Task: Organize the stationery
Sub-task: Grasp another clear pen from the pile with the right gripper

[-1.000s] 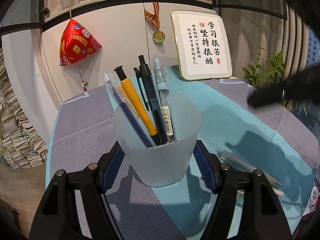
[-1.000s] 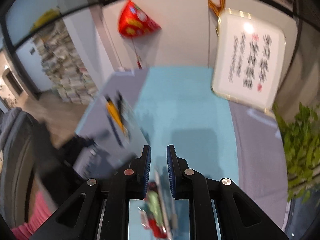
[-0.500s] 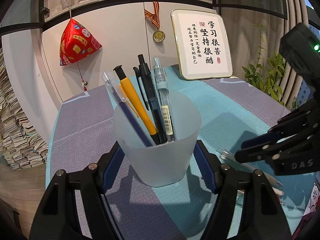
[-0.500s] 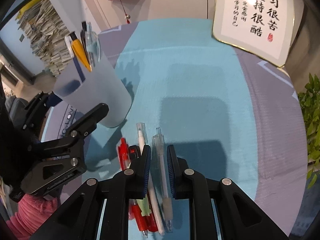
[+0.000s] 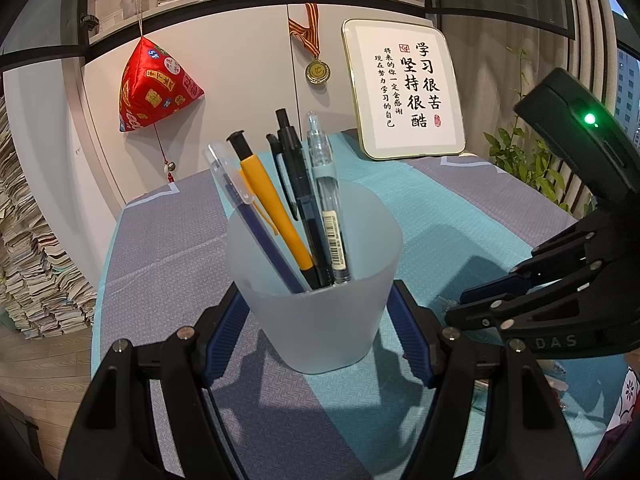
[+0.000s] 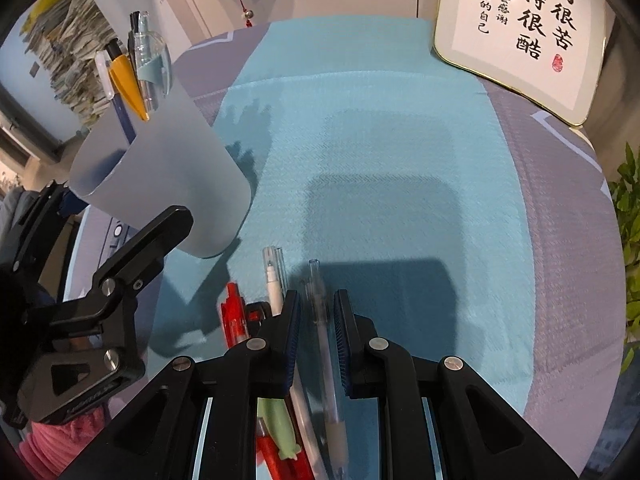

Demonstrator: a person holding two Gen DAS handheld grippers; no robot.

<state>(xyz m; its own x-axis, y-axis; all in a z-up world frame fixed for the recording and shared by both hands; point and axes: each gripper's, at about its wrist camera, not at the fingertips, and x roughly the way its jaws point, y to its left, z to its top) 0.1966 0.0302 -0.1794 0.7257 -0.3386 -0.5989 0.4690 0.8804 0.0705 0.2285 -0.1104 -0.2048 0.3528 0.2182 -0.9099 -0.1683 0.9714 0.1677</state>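
Note:
A frosted plastic cup [image 5: 316, 296] holds several pens: a blue one, an orange one [image 5: 272, 208], black ones and a clear one. My left gripper [image 5: 318, 336] grips the cup by its sides on the table. The cup also shows in the right wrist view [image 6: 160, 184]. My right gripper [image 6: 316, 312] is low over the table, its narrowly parted jaws on either side of a clear pen [image 6: 324, 332] that lies on the cloth. Beside it lie a white pen [image 6: 274, 284] and a red pen [image 6: 234, 316]. The right gripper also shows in the left wrist view [image 5: 472, 304].
A teal and grey cloth [image 6: 400, 160] covers the table. A framed calligraphy sign [image 5: 404, 92] leans at the table's back edge. A red ornament [image 5: 156, 88] and a medal [image 5: 318, 72] hang on the cabinet behind. A plant [image 5: 528, 160] stands at right, paper stacks [image 5: 28, 260] at left.
My right gripper has swung down from a raised view to the loose pens, and its jaws have opened slightly around the clear pen. The left gripper and cup have not moved.

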